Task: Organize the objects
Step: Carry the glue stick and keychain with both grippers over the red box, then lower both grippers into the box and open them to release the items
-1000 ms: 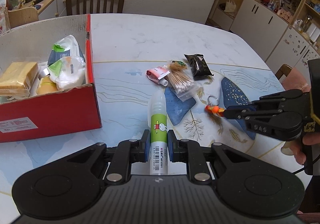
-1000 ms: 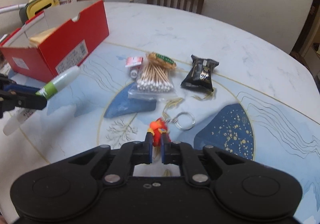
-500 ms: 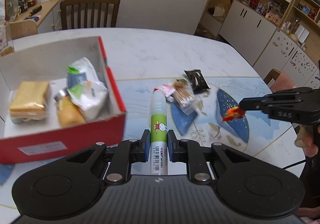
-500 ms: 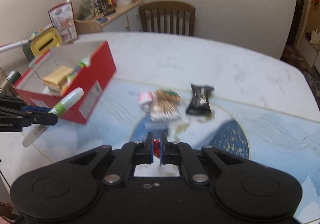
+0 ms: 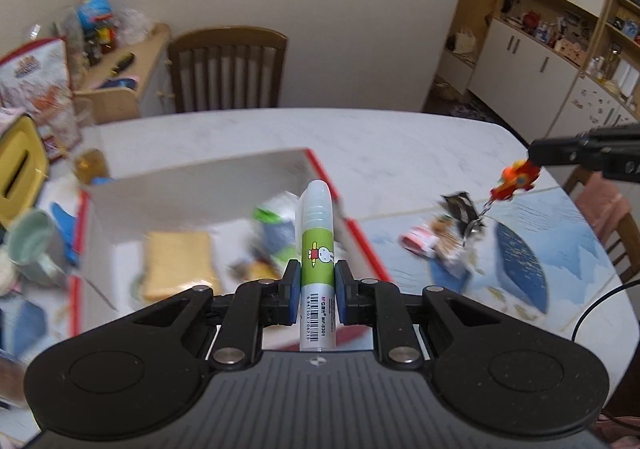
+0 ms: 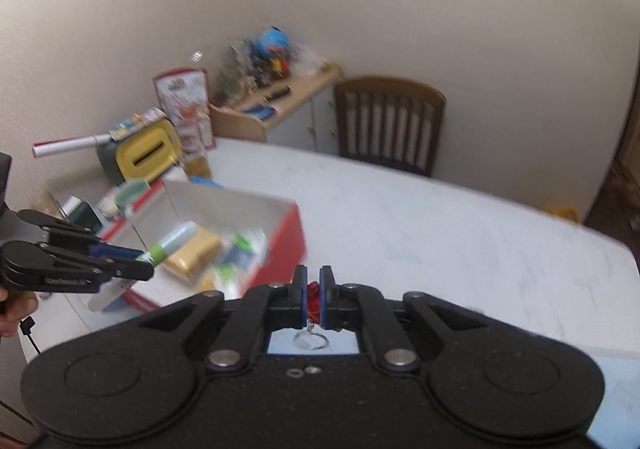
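- Red cardboard box [image 5: 362, 239], formerly at frame's left, now sits centre under the left gripper [image 5: 317, 291], clamped on the green-labelled white glue tube [image 5: 317, 245].
- Right gripper [image 6: 313, 299] has lifted the pinched orange keychain figure [image 5: 516, 183]; both look ready to drop in.

White marble table [image 5: 400, 141] w/ red box [image 5: 362, 245], snack packets [image 5: 436, 241].

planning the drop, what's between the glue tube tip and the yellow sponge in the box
In the left wrist view, only bare white box floor separates the glue tube tip from the yellow sponge.

Green-labelled glue tube [image 5: 317, 249], red keychain [image 5: 515, 181], both lifted
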Demonstrator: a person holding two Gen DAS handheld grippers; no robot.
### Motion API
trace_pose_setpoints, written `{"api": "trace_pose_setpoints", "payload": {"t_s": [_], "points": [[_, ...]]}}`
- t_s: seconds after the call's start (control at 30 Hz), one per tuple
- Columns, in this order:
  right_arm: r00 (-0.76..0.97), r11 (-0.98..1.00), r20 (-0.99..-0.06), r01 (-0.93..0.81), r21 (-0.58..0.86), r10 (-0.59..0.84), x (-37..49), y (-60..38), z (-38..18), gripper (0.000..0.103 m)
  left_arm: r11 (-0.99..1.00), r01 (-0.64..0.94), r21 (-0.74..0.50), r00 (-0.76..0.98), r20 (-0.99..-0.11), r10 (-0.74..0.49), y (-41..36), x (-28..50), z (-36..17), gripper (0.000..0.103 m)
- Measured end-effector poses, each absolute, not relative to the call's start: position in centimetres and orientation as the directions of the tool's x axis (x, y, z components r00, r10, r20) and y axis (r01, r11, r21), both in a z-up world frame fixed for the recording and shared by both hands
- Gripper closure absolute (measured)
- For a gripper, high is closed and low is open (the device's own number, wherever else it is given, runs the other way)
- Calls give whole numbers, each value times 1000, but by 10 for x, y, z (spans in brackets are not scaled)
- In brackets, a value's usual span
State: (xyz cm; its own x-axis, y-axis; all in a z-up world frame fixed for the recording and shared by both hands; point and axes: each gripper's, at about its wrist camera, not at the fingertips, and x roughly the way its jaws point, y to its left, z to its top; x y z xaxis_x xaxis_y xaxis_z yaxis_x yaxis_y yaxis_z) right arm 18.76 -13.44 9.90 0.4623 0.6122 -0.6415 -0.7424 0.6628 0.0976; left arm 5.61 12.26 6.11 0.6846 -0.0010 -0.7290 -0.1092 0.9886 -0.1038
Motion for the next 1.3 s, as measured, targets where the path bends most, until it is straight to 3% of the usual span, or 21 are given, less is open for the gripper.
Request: {"api": "trace_pose_setpoints", "payload": {"t_s": [0.47,0.93,1.3], "points": [[346,509,-624,-855,97,701,187,0,99,98,979,-204,-6,625,-771,125,203,83,49,86],[204,463,-762,-876,138,614,176,71,8,98,971,-240,-8,520,-845,122,230,107,-13,86],[125,451,-818,-875,175,561,171,80,-30,98,972,-234,-36,488,-869,85,229,108,-35,86]]}}
